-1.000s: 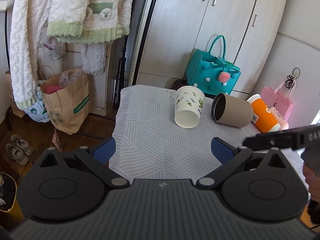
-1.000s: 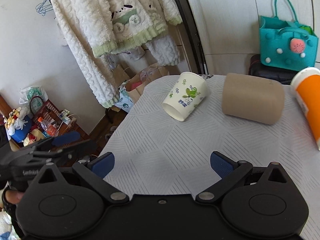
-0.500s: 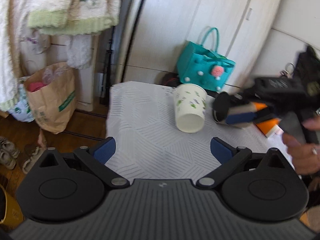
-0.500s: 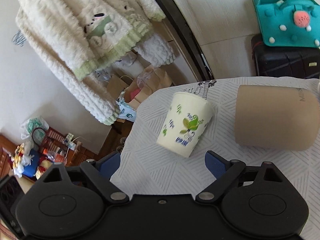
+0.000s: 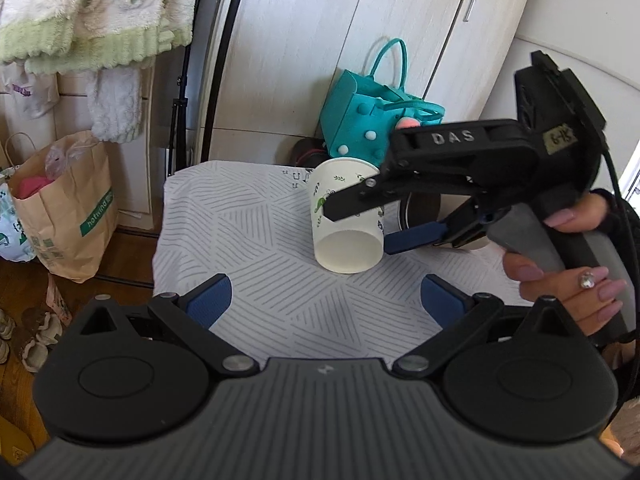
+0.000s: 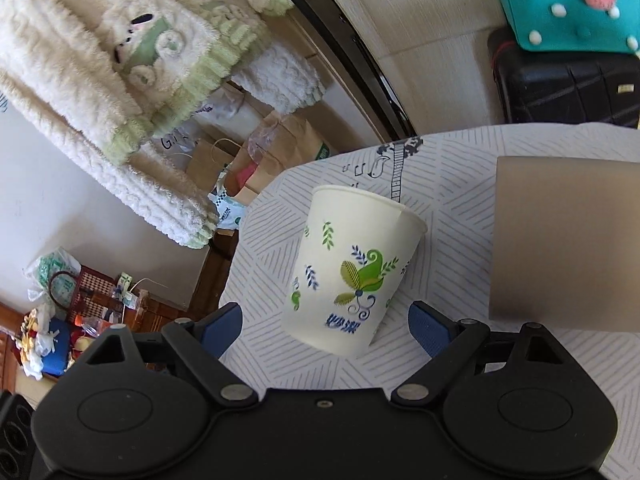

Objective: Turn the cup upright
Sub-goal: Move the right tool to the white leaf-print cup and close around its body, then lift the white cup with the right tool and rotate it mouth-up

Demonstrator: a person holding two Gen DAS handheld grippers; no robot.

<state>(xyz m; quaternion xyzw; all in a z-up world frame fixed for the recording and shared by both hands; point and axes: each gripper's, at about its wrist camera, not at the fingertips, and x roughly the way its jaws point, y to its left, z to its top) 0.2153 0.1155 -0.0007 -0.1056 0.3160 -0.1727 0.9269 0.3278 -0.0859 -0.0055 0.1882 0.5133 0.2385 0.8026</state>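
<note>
The right gripper (image 6: 325, 326) is spreading open fingers around the white leaf-printed paper cup (image 6: 350, 272) lying on the striped-cloth desk (image 5: 256, 240); the left gripper (image 5: 325, 301) is hovering open.

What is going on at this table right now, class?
A person holds a pair of tongs in each hand. The right tongs are open and straddle a white paper cup with green and blue leaf print, which lies on its side on the grey striped tablecloth. They have not closed on it yet. The left tongs wait open nearer the camera, holding nothing. A tan cylindrical cup also lies on its side beside the white one.
</note>
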